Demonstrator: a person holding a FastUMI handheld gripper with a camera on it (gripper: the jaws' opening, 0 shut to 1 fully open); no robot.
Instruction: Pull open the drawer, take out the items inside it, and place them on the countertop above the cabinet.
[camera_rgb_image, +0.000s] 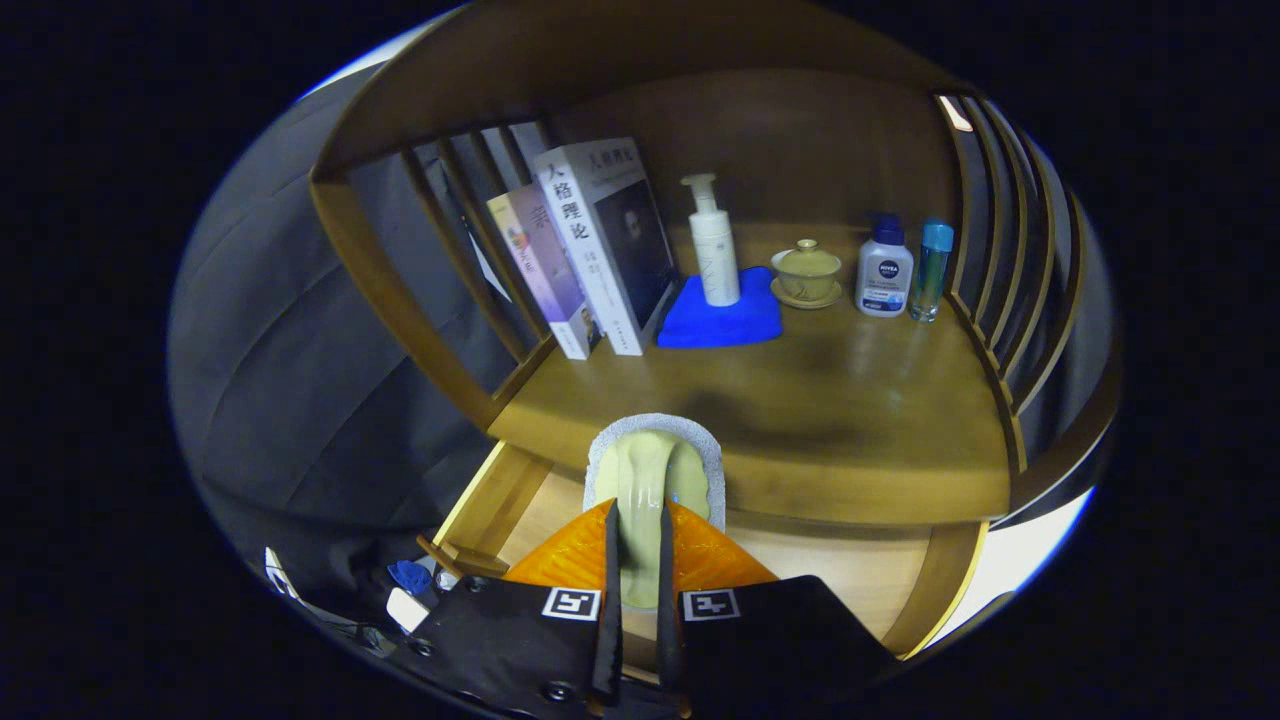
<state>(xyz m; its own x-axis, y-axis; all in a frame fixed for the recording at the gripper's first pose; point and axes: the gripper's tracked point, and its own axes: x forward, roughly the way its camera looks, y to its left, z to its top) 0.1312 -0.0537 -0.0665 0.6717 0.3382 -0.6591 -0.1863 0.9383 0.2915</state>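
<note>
Presently the tool (637, 560) grips a pale brush (653, 470) by its handle above the open drawer (505, 490); recommend lowering it flat onto bare worktop (860, 420), short of the blue cloth (720, 320).

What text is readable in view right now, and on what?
"人格理论": spine of the white book.
Leaning book beside it: cover print blurred.
Blue-capped white bottle: print too small to read.
Hand-held gripper, shut on the pale brush: square markers, no words.
</note>
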